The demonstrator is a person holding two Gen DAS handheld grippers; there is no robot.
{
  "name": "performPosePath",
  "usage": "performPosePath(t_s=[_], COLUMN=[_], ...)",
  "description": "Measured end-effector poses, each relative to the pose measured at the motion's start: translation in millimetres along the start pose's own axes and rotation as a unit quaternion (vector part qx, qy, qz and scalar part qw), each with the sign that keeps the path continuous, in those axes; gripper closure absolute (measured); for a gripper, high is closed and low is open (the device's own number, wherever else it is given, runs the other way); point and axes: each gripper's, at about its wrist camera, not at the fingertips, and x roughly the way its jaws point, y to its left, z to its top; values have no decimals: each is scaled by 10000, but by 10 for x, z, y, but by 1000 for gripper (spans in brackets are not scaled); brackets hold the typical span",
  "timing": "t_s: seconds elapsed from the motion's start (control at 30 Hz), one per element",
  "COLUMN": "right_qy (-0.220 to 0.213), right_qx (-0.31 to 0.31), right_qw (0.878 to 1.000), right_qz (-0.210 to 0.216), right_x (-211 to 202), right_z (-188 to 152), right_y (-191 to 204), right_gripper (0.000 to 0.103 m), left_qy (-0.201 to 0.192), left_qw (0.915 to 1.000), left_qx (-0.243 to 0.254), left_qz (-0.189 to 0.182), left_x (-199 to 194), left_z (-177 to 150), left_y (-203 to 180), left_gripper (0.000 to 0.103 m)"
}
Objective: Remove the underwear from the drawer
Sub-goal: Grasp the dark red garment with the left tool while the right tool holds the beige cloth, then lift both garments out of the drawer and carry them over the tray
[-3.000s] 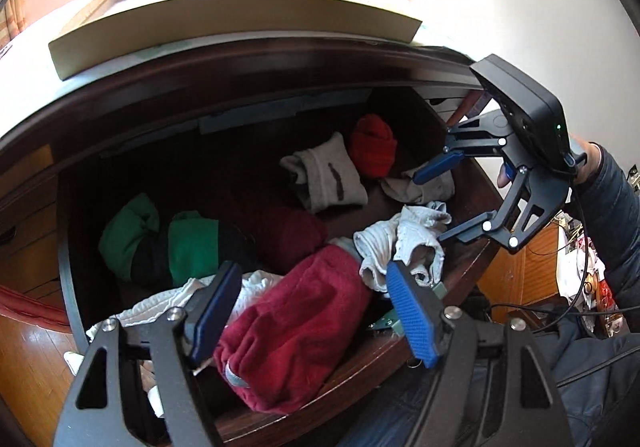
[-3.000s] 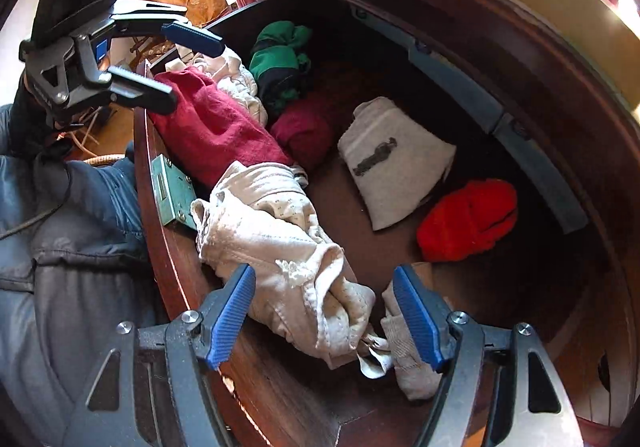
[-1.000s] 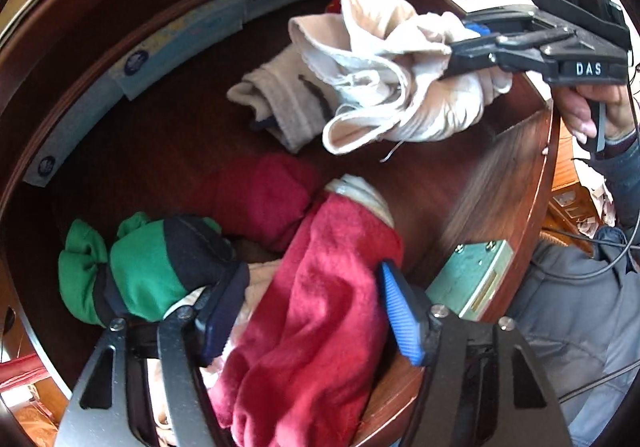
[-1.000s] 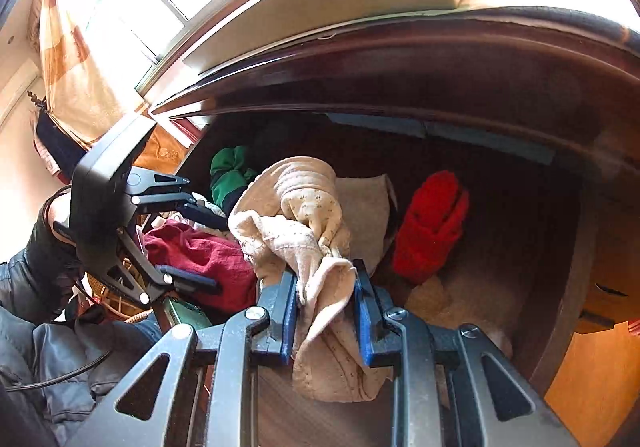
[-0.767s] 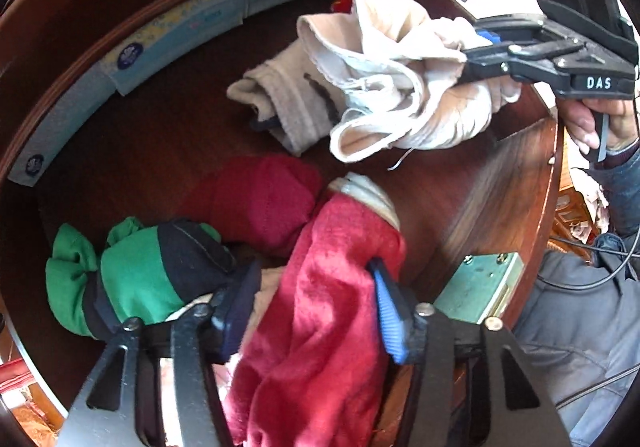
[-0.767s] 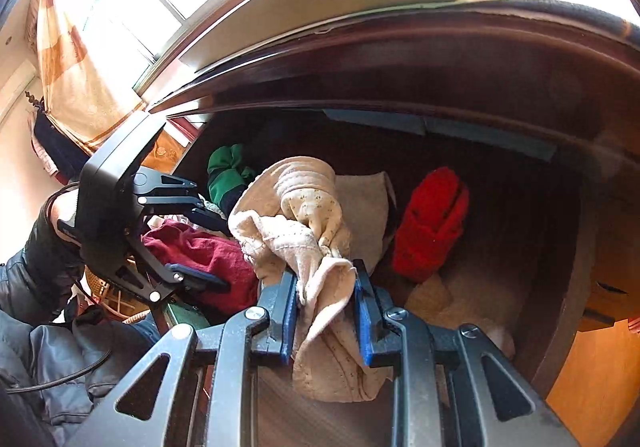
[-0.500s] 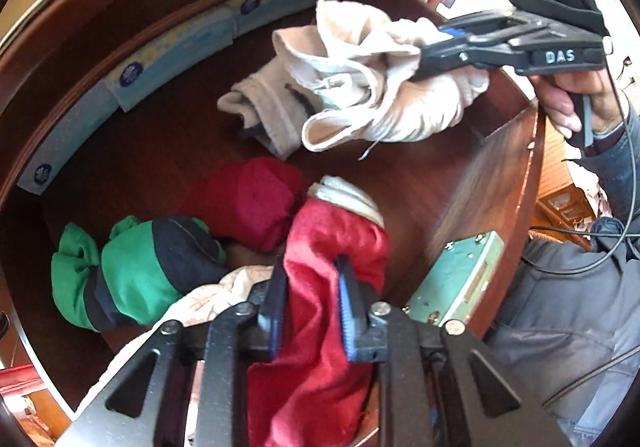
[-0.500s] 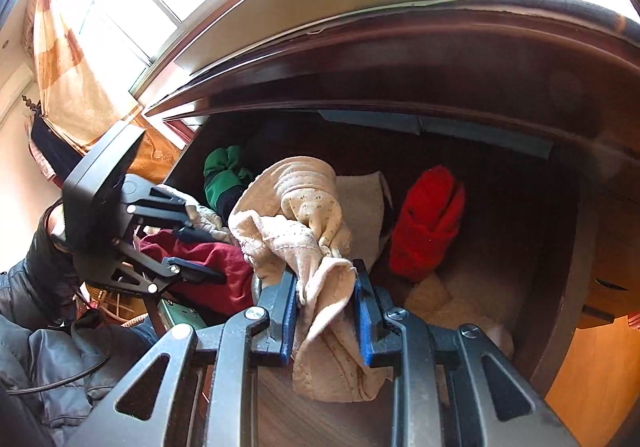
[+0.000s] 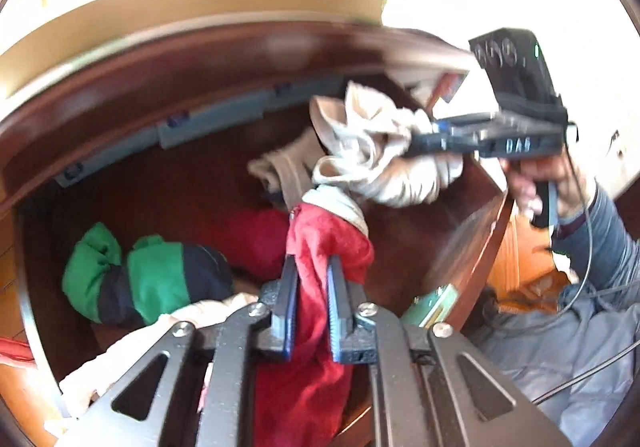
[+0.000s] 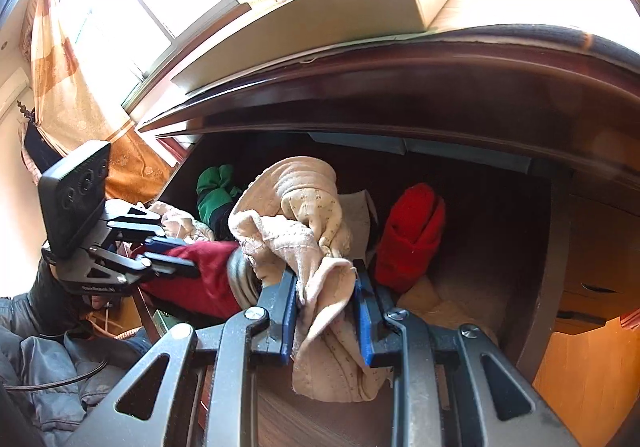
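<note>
Red underwear (image 9: 320, 247) in clenched left claw (image 9: 312, 287), beige underwear (image 10: 316, 247) in right claw (image 10: 326, 287).

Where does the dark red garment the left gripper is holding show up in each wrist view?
Left wrist: dark red garment at lower centre, clamped in the left gripper.
Right wrist: at left of centre, pinched in the left gripper.
Shared landmark: green and black bundle, lying in the drawer behind it.

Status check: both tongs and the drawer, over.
Left tongs just closed, clamped on dark red underwear. Right tongs clamped on beige underwear, lifted over open drawer. Green-and-navy bundle and bright red roll lie inside, nothing blocking.
</note>
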Motion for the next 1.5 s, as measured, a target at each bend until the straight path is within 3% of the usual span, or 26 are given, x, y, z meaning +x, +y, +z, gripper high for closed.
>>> performPosePath(t_s=[0.23, 0.63, 0.97, 1.5], right_qy=[-183, -642, -963, -1505], right_qx=[-30, -58, -108, -111], right_qw=[9998, 9979, 9953, 9886], right_qz=[-69, -89, -65, -17], right_x=[-81, -253, -418, -647], right_z=[-7, -21, -80, -181], right_y=[5, -13, -53, -65], right_gripper=[76, 76, 76, 76], left_qy=[-596, -1237, -1824, -2273], left_qw=[9978, 9910, 9809, 9711], left_qx=[-254, -482, -379, -323], left_qz=[154, 182, 559, 655], left_x=[-113, -204, -311, -436], left_z=[99, 46, -21, -25], left_y=[68, 94, 22, 31], left_gripper=[93, 93, 93, 94])
